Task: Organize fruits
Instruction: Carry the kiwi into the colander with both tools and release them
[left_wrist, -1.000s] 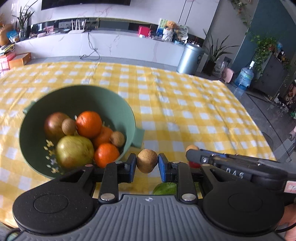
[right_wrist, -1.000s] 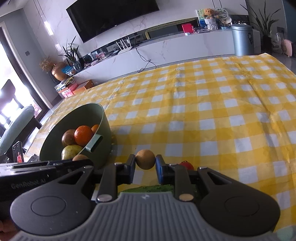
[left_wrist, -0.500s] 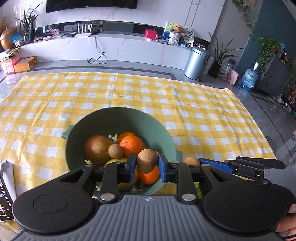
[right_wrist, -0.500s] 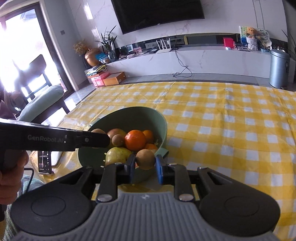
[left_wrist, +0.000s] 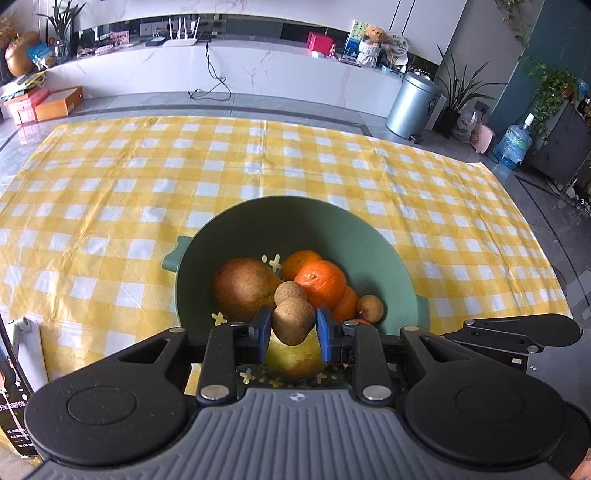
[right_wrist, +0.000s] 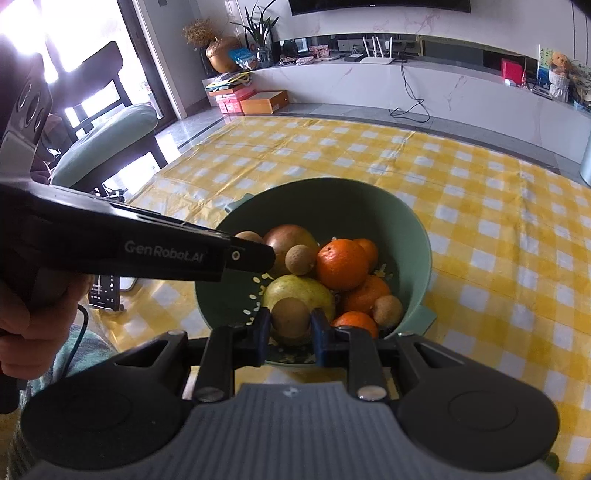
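A green colander bowl (left_wrist: 332, 218) (right_wrist: 402, 229) stands on the yellow checked tablecloth. It holds oranges (left_wrist: 320, 282) (right_wrist: 341, 264), a brown pear-like fruit (left_wrist: 243, 290), a yellow-green pear (right_wrist: 299, 293) and small brown longans (left_wrist: 370, 306) (right_wrist: 300, 259). My left gripper (left_wrist: 291, 328) is shut on a brown longan (left_wrist: 291, 320) above the bowl's near side. My right gripper (right_wrist: 290, 326) is shut on another brown longan (right_wrist: 290, 318) above the bowl's near rim. The left gripper's body (right_wrist: 147, 251) reaches over the bowl from the left in the right wrist view.
A phone (right_wrist: 105, 290) lies on the cloth left of the bowl. A chair with a green cushion (right_wrist: 103, 144) stands off the table's left side. The checked tablecloth (left_wrist: 147, 184) stretches beyond the bowl. A bin (left_wrist: 412, 105) and a cabinet stand behind.
Both grippers, each holding its longan, have swung from beside the bowl to above its near side. The bowl now sits centred ahead of both.
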